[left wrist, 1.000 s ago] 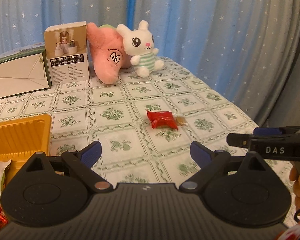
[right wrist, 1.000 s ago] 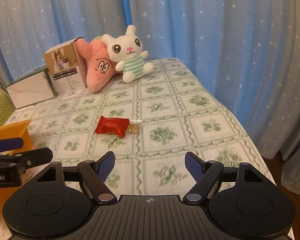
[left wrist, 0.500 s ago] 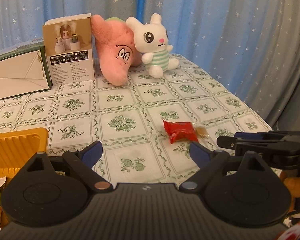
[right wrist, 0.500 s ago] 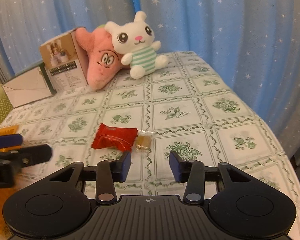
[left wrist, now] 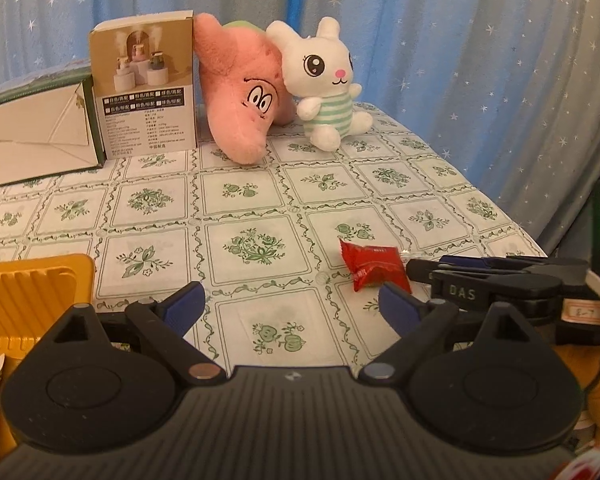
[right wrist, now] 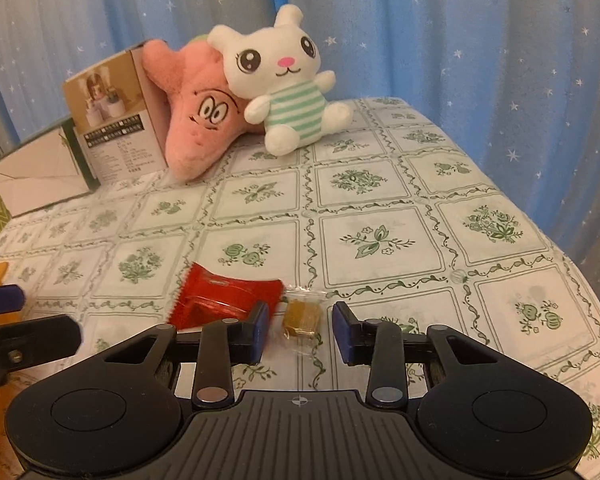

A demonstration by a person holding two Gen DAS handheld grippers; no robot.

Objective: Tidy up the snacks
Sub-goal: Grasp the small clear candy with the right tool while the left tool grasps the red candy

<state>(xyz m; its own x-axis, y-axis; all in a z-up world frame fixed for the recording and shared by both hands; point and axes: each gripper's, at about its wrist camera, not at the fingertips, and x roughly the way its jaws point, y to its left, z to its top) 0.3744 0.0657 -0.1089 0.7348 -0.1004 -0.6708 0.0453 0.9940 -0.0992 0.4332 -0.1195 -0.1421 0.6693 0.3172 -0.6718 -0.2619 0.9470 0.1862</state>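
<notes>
A small brown candy (right wrist: 301, 317) in a clear wrapper is seen lying on the bench (right wrist: 384, 240), touching the right edge of a red snack packet (right wrist: 224, 296). The right gripper (right wrist: 301, 334) is held low over the bench with its jaws narrowed to either side of the candy, not yet closed on it. The left gripper (left wrist: 290, 306) is held wide apart and empty, with a yellow tray (left wrist: 28, 296) at its left and two plush toys (left wrist: 284, 88) and a box (left wrist: 146, 88) set at the far end.
</notes>
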